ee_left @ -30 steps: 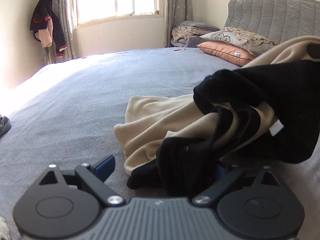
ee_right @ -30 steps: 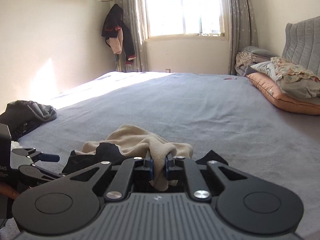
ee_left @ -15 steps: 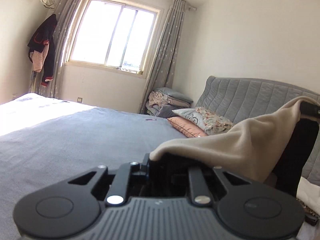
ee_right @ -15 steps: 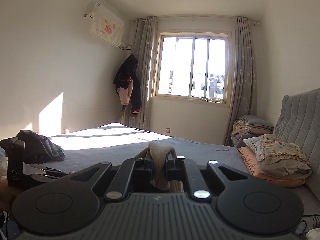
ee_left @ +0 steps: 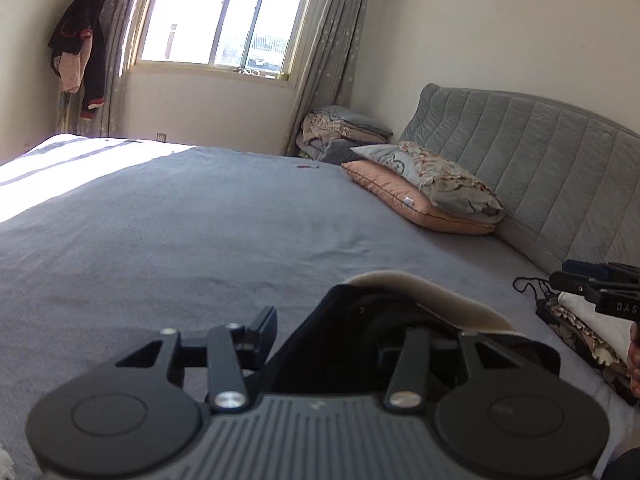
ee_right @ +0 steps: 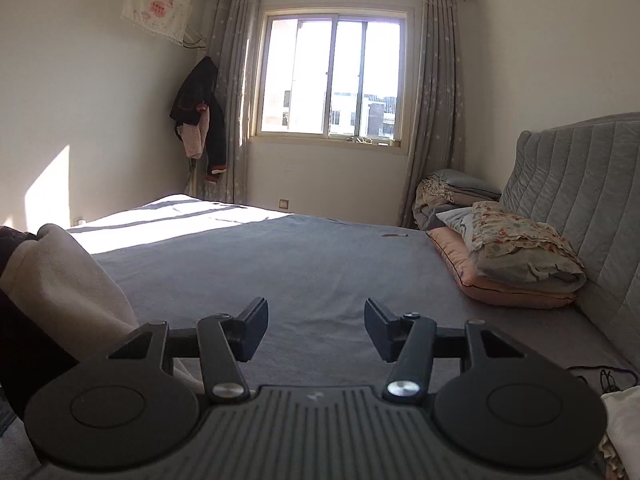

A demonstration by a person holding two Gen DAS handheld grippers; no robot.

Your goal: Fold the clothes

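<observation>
Over the grey bed, my right claw is opening w/ nothing betw. its jaws, my left claw is opening too, black-and-cream garment draped over its right finger.

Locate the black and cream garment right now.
In the left wrist view the black and cream garment drapes over the left gripper, whose jaws are opening; in the right wrist view it hangs at the left edge above the grey bed.
</observation>
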